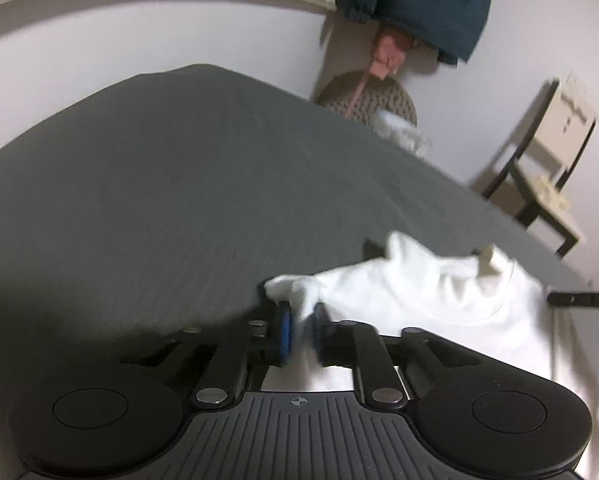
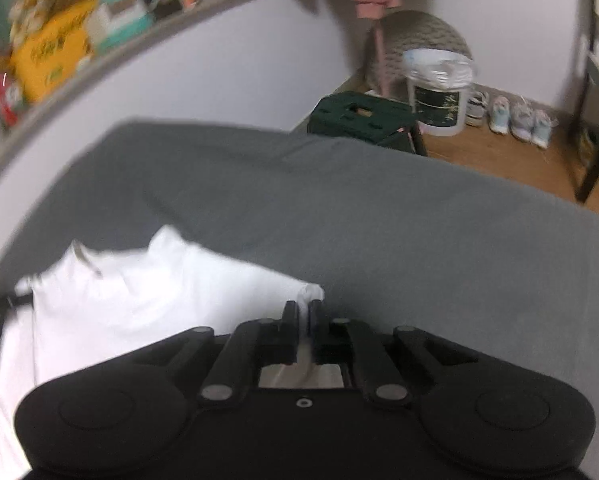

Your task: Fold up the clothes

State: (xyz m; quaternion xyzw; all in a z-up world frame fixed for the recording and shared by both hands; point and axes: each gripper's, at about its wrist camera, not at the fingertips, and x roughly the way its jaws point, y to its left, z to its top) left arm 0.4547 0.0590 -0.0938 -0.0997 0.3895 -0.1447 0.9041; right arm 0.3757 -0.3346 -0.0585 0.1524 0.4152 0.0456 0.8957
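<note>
Lying on the grey bed (image 2: pixel 379 216), the white garment (image 1: pixel 439 292) is bunched at its far edge, a ribbed neckline curving across it; its near part runs out of frame under both tools. The left hand-held gripper (image 1: pixel 301 322) has its blue-padded fingers (image 1: pixel 285 330) nipped on a corner of the cloth, a twist of white poking out beyond them. The right hand-held gripper (image 2: pixel 303 314) is pinched on the opposite corner, a thin fold of white pressed between its black fingers (image 2: pixel 289 316). Both views are blurred, so the garment's kind and its small tab near the collar are hard to make out.

Beyond the bed stands a dark green crate (image 2: pixel 363 120), its contents not visible, and a white bucket (image 2: pixel 439 96) with a crumpled liner at its rim. A knitted pouffe (image 2: pixel 419 40) sits behind, partly hidden by a pink thing hanging in front. Pale shoes (image 2: pixel 515 118) line the wall. A shelf (image 2: pixel 79 40) above the bed carries smeared boxes, a yellow one plainest. A dark teal jacket (image 1: pixel 427 4) hangs by the corner, cut off at the top.
</note>
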